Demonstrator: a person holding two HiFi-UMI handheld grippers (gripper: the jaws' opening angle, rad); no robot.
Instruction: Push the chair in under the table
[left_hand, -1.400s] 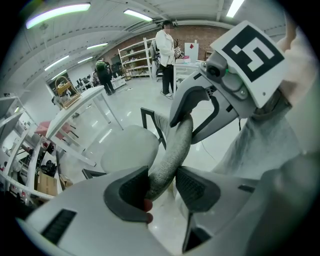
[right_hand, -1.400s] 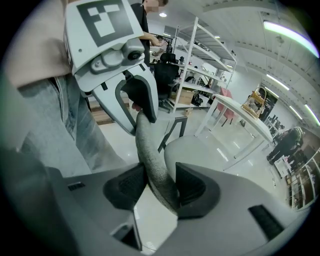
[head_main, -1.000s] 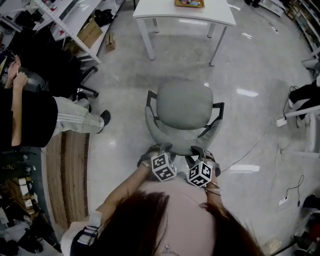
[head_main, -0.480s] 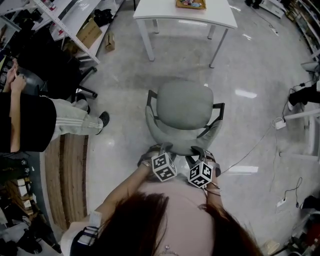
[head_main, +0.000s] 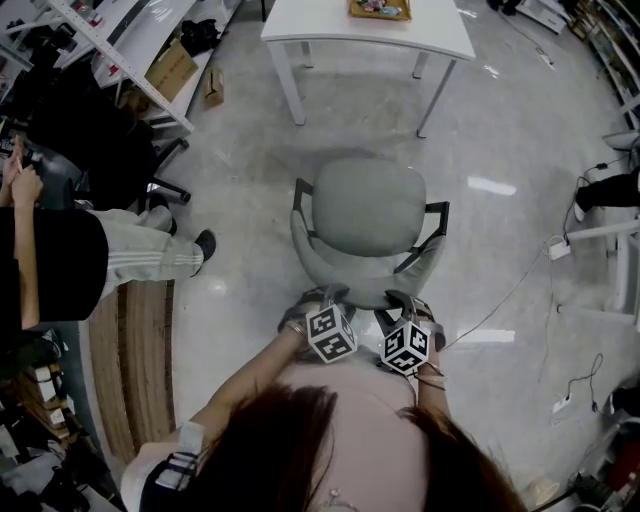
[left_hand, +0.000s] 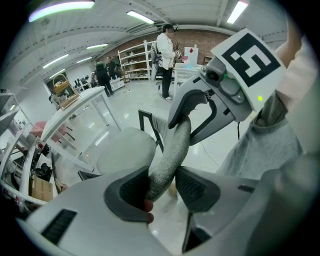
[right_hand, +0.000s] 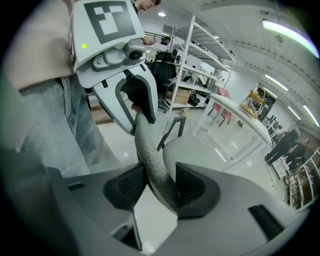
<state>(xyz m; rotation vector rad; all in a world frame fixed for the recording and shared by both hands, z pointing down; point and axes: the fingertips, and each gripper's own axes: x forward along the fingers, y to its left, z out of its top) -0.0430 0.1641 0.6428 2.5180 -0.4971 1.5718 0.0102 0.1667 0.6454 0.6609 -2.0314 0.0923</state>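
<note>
Grey polished floor (head_main: 250, 180) fills the room. At the far left a seated person (head_main: 60, 260) in a black top and striped trousers sits beside white shelving (head_main: 130, 35), with a cardboard box (head_main: 172, 66) under it. Farther right, at the far edge, a white tabletop (head_main: 320, 25) stands on slim legs and carries a shallow wooden tray (head_main: 378, 8). The grey office chair (head_main: 368, 205) stands in the middle of the floor, well apart from the tabletop and on its near side. No part of it is under the tabletop. Its seat faces the tabletop, and its backrest (head_main: 362, 290) is on the near side, towards the person holding the tools. The left gripper (head_main: 328, 296) points steeply down onto the left part of the backrest's top edge. Its fingers (left_hand: 125, 192) are narrowed onto the grey fabric rim and clamp it. Just to its right, the right gripper (head_main: 395, 302) grips the same rim, its fingers (right_hand: 192, 187) pressed on the fabric. At the right a thin cable (head_main: 510, 290) trails across the floor to a white power strip (head_main: 557, 248).
</note>
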